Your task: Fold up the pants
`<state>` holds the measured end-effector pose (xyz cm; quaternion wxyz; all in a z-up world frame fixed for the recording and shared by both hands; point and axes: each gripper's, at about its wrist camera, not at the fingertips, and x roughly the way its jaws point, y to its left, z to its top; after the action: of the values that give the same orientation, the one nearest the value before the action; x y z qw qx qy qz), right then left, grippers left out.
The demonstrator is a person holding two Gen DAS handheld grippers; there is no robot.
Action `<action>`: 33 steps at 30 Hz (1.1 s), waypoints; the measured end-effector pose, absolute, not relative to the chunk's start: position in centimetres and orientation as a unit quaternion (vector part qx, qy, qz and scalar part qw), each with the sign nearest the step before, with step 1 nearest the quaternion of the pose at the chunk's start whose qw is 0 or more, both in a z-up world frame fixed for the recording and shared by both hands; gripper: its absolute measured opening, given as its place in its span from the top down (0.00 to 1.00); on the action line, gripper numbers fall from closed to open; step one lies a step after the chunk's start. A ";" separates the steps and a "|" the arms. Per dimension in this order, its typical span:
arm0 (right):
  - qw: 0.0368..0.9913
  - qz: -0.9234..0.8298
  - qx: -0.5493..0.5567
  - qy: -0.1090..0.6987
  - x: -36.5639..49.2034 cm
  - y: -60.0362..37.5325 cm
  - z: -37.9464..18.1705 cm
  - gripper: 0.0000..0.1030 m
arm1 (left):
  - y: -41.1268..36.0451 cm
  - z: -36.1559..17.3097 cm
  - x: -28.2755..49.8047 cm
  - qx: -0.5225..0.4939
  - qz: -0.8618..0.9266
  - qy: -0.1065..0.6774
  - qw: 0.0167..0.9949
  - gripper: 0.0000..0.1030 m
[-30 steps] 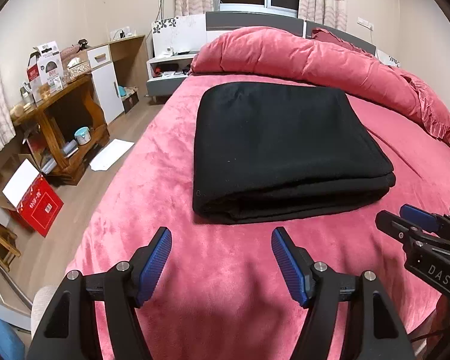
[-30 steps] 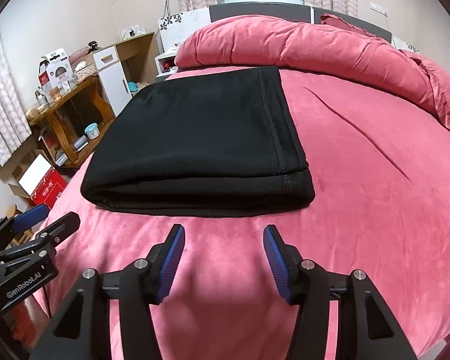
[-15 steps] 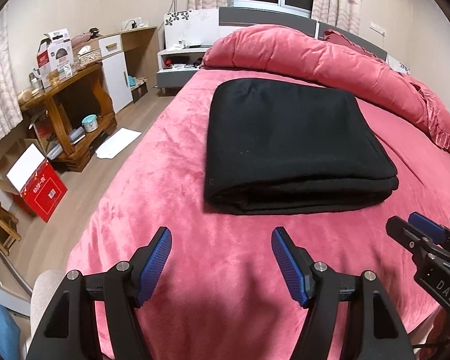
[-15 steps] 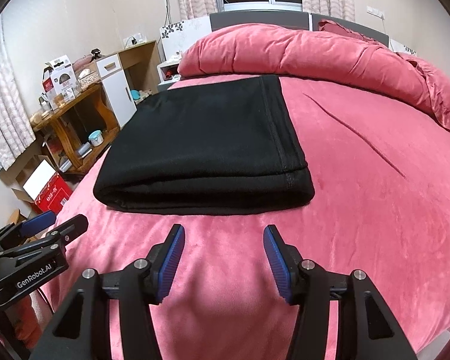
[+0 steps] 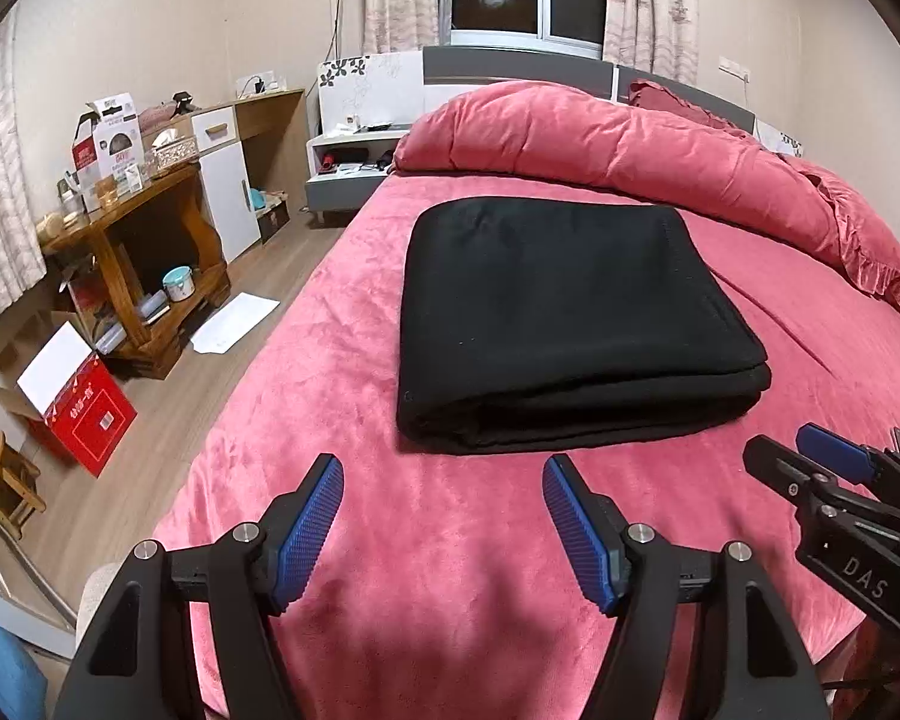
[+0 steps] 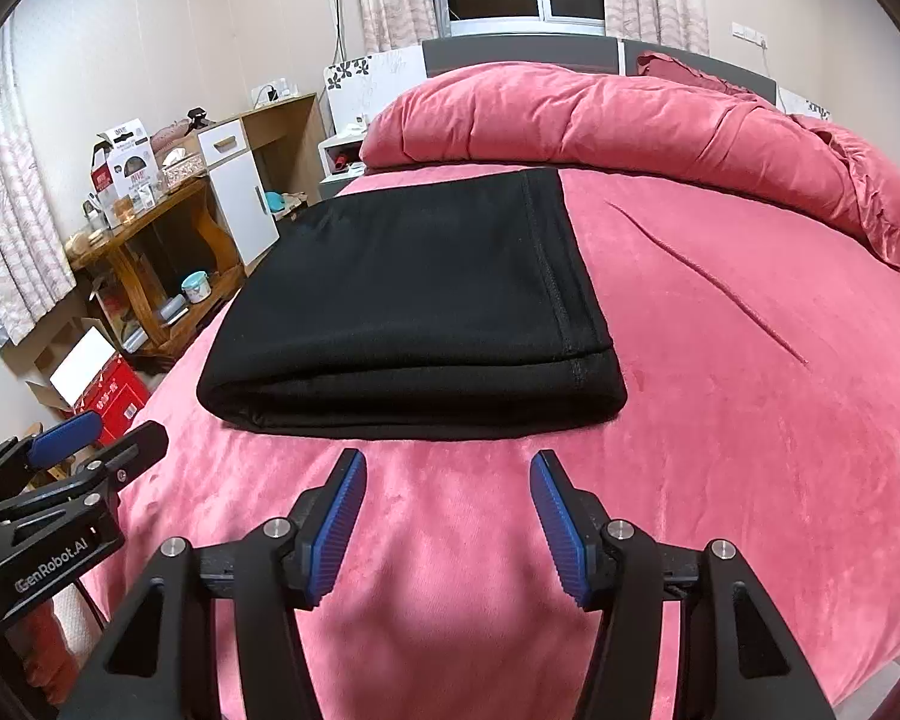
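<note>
Now my left gripper [image 5: 443, 516] and right gripper [image 6: 448, 510] both hang open, holding nothing. I think the folded black pants [image 5: 561, 324] are soft and floppy. I would grab the thick near edge.

Left gripper [image 6: 72, 450] reads "GenRobot.AI"; right gripper [image 5: 810, 456] reads "DAS".

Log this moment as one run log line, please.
task: fold pants | black pants: folded, flat on pink bed | left gripper: open, empty, short of pants | right gripper: open, empty, short of pants
</note>
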<state>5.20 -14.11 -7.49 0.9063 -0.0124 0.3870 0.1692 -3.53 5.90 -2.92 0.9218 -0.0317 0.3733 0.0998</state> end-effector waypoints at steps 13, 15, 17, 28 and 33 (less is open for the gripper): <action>0.906 0.172 -0.014 0.387 5.1 -13.9 -7.7 0.44 | 5.9 -3.2 -3.4 -0.033 0.098 0.376 0.921 0.32; 0.905 0.172 -0.014 0.388 5.2 -13.9 -7.8 0.44 | 5.8 -3.2 -3.4 -0.032 0.097 0.377 0.921 0.32; 0.905 0.172 -0.013 0.389 5.2 -13.9 -7.8 0.44 | 5.9 -3.3 -3.4 -0.032 0.096 0.378 0.920 0.32; 0.904 0.172 -0.012 0.392 5.1 -14.0 -7.9 0.44 | 5.6 -3.5 -3.4 -0.030 0.092 0.380 0.920 0.32; 0.903 0.171 -0.011 0.393 5.2 -14.0 -7.9 0.44 | 5.8 -3.7 -3.3 -0.037 0.093 0.385 0.917 0.32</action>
<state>5.18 -13.95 -7.94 0.9033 -0.0111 0.3934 0.1709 -3.35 5.85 -3.67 0.9173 -0.0368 0.3855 0.0928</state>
